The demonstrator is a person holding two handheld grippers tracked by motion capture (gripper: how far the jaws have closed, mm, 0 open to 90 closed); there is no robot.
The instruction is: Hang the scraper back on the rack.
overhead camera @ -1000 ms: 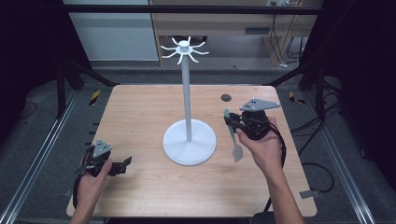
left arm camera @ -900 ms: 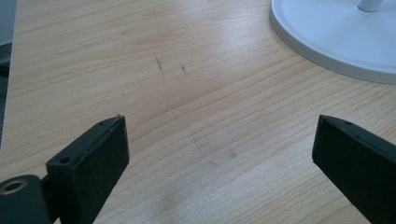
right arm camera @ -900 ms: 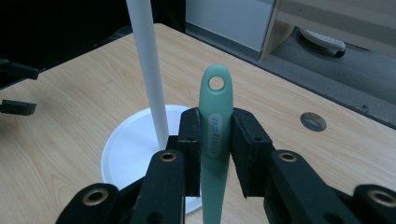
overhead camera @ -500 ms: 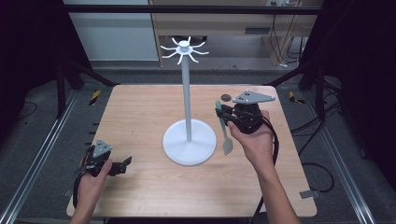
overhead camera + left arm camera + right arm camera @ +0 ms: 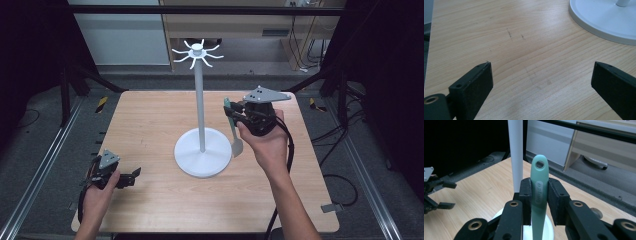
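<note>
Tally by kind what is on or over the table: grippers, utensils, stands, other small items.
Grippers: 2, the left gripper and the right gripper
Utensils: 1, the green utensil
Stands: 1, the white stand
Small dark round item: 1
Total: 5

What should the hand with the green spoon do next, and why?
Probably lift higher: the right gripper clamps the spoon upright, its hanging hole on top, well below the hooks crowning the white stand.
</note>
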